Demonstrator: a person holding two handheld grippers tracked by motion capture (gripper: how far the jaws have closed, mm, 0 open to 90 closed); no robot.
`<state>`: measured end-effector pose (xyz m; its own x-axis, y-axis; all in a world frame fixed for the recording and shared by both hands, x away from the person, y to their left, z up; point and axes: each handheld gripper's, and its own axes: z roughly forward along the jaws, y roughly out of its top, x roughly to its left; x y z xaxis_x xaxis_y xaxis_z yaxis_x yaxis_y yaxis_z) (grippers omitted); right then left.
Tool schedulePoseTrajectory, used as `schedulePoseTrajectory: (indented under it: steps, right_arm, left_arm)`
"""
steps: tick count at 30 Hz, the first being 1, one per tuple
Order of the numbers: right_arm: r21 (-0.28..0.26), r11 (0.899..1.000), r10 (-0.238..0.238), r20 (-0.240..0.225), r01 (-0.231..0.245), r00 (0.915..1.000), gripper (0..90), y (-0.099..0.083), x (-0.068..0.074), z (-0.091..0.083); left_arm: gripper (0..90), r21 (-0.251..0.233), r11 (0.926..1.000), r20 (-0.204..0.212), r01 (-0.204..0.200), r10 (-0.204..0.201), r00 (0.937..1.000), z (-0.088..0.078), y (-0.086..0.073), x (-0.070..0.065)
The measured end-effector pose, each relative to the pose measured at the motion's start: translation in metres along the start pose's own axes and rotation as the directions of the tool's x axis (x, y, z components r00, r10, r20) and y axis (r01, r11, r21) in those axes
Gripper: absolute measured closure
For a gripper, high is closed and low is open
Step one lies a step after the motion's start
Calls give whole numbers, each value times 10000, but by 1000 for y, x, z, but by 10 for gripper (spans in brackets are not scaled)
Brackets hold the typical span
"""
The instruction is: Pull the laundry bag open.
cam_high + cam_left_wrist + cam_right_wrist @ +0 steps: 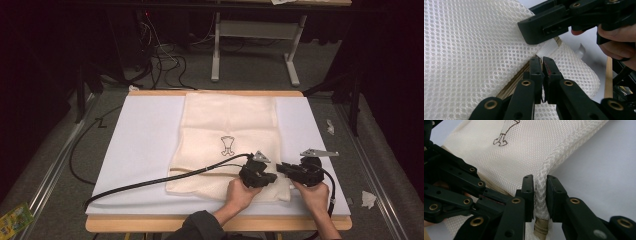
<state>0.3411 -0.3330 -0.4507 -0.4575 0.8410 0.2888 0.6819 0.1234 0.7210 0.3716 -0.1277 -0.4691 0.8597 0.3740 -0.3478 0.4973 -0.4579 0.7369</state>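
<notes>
Nearest us, our left gripper (542, 61) has its jaws pressed together on the zipper edge of the cream mesh bag (474, 50). Our left hand (240, 192) reaches in from the bottom edge, angled toward the bag's near right corner. Just beside it, our right gripper (540, 185) straddles the bag's corded side seam, its jaws standing slightly apart around the seam rather than pinching it; our right hand (314, 196) comes in alongside. The two grippers nearly meet, tips facing each other. The bag lies flat on the white board (145, 135), a small dark figure (227, 145) printed mid-cloth. The left gripper's cable (150, 181) trails leftward across the board.
</notes>
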Motion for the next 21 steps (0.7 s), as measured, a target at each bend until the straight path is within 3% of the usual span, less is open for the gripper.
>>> schedulePoseTrajectory:
  steps: [6, 8, 21]
  right_arm:
    - [109, 9999, 11, -20, -11, 10000, 854, -3, -2, 0]
    - [166, 9996, -241, 42, 240, 9997, 875, -3, -1, 0]
    - [317, 9982, -517, 124, 513, 9986, 884, -2, 2, 0]
  left_arm:
    - [871, 90, 10000, 14, 23, -23, 10000, -1, 0, 0]
    - [872, 153, 9999, 59, 63, -64, 10000, -1, 1, 1]
    - [873, 409, 9990, -295, -171, 183, 9994, -7, 4, 0]
